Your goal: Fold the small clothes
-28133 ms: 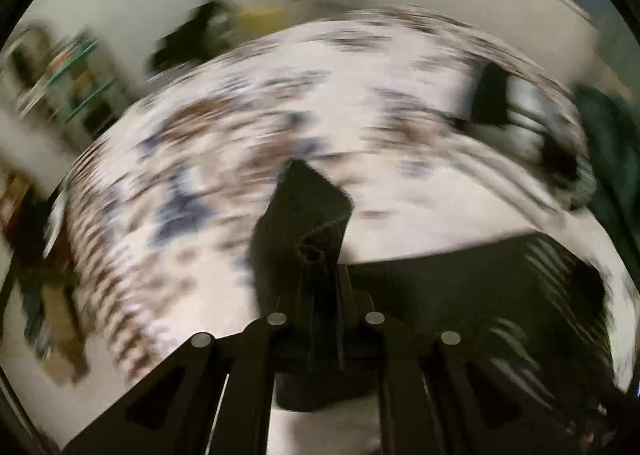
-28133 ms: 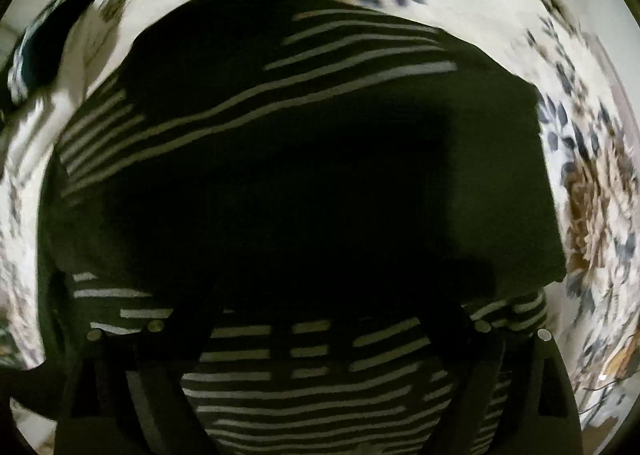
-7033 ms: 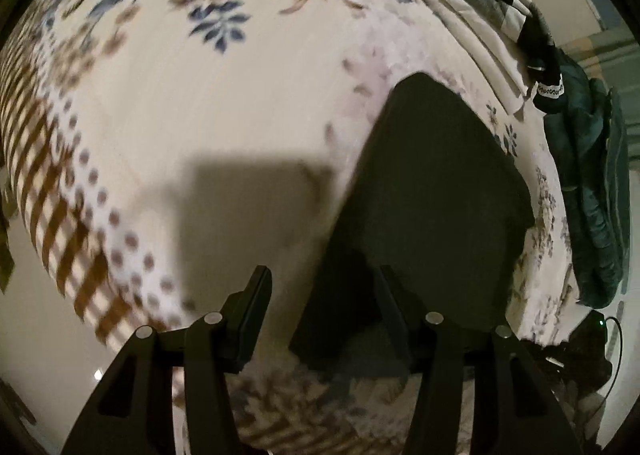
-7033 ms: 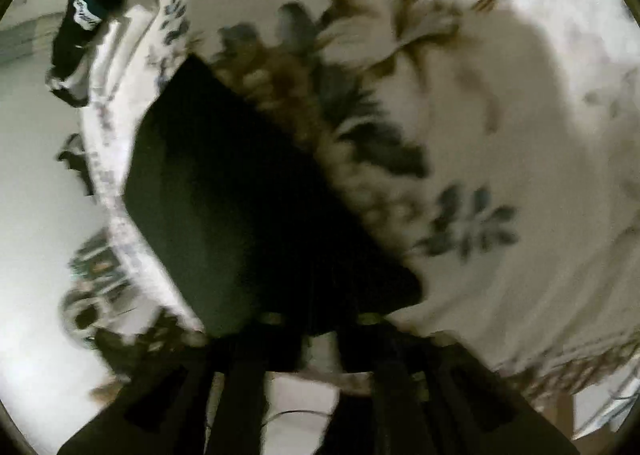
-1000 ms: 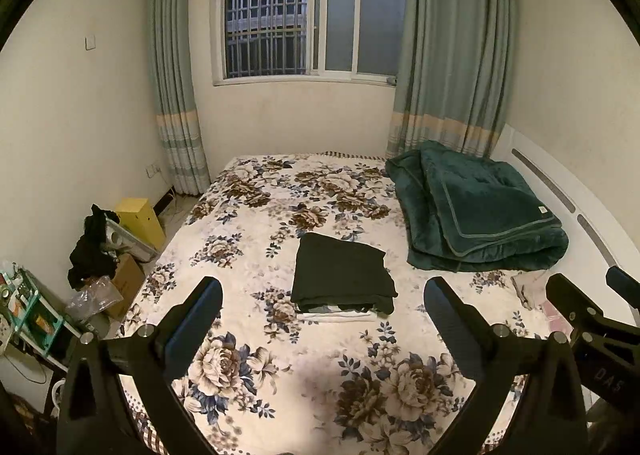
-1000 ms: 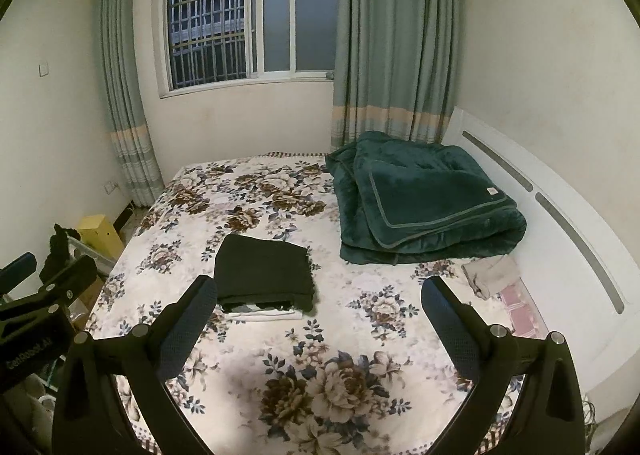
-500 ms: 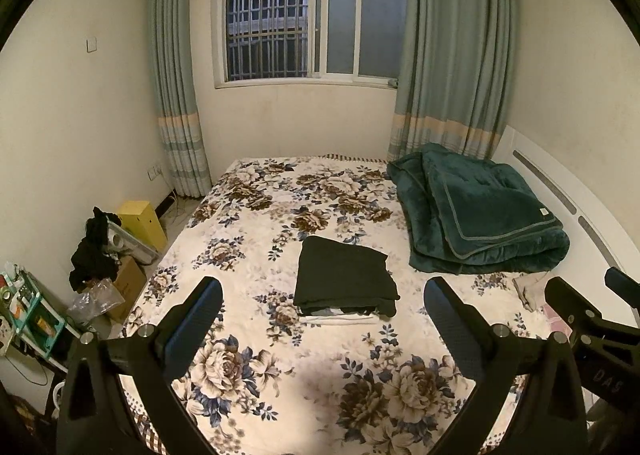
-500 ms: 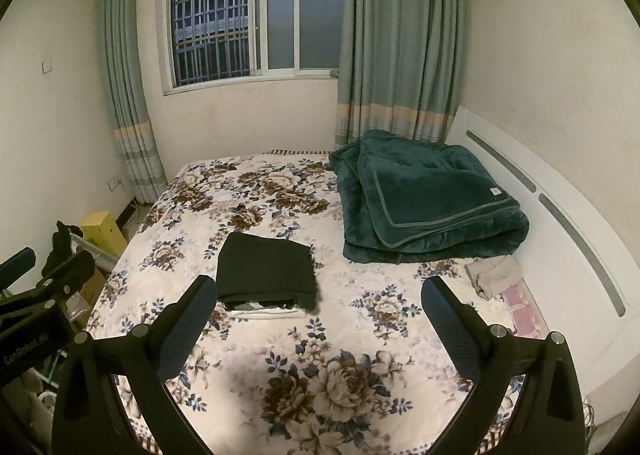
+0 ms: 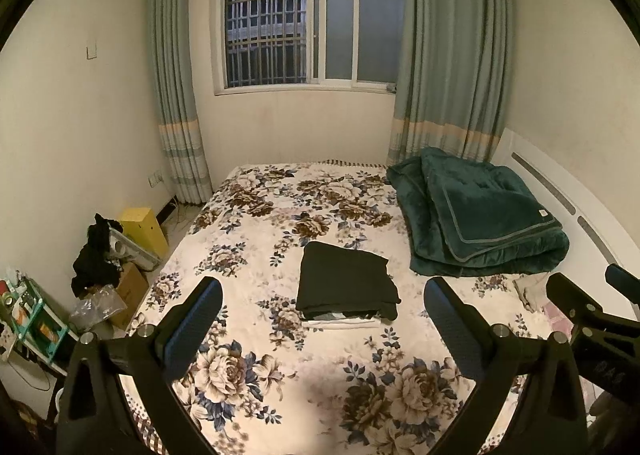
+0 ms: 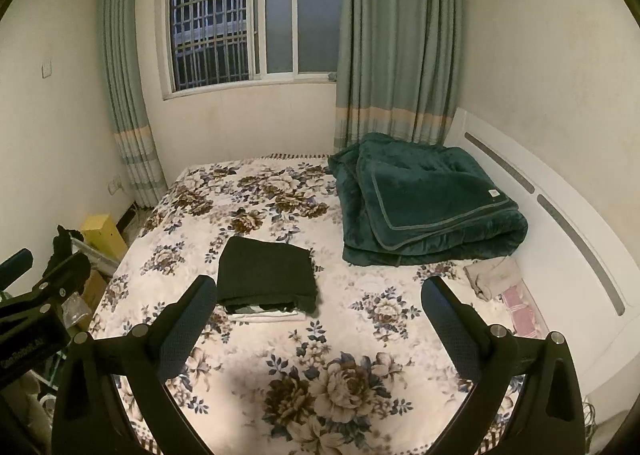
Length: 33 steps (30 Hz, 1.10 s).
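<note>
A folded dark garment [image 9: 345, 278] [image 10: 266, 271] lies on top of a small stack of folded clothes in the middle of the floral bed [image 9: 280, 335] [image 10: 360, 335]; a white layer shows at the stack's near edge. My left gripper [image 9: 323, 295] is held high and well back from the bed, open, with nothing between its fingers. My right gripper [image 10: 318, 293] is likewise raised, open and empty. Each gripper's body shows at the edge of the other's view.
A folded dark green blanket [image 9: 480, 219] [image 10: 424, 203] lies at the bed's right, by the white headboard [image 10: 560, 215]. Small light cloths [image 10: 494, 275] lie near it. Boxes, a yellow case [image 9: 144, 229] and clutter stand on the floor at left. A window and curtains are behind.
Both grippers have pulled back and up from the bed since seven seconds ago, leaving the dark garment folded on the stack. Over the last second the views have barely shifted.
</note>
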Each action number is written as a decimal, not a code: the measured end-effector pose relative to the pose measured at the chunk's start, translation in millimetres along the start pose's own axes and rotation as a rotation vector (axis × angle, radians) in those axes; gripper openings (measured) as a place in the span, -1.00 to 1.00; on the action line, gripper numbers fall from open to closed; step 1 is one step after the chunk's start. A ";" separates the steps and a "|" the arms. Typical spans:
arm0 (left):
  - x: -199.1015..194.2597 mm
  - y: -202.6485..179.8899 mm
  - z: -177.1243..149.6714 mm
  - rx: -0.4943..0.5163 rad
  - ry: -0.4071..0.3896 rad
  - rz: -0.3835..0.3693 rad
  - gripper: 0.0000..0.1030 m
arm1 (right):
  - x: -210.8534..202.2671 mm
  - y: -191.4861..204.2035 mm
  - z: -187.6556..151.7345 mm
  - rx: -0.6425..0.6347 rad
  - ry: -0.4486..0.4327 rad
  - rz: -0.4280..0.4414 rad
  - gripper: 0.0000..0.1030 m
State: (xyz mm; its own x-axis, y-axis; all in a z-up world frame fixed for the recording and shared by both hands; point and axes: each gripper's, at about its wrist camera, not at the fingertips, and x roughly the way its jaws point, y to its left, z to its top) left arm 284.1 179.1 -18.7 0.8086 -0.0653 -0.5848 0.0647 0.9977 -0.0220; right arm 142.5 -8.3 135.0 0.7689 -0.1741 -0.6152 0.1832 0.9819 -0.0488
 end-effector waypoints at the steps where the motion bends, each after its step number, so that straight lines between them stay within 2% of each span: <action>1: 0.4 0.0 0.3 0.002 0.001 0.000 1.00 | -1.0 -1.2 -0.9 0.001 0.000 -0.004 1.00; 33: -1.3 -11.9 5.7 0.023 -0.018 -0.007 1.00 | -2.6 -3.0 11.1 0.017 -0.008 -0.007 1.00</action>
State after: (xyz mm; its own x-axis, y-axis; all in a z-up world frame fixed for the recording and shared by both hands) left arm 285.7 167.2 -13.0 0.8187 -0.0730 -0.5696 0.0839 0.9964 -0.0070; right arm 146.7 -11.6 145.5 0.7721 -0.1818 -0.6089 0.1989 0.9792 -0.0402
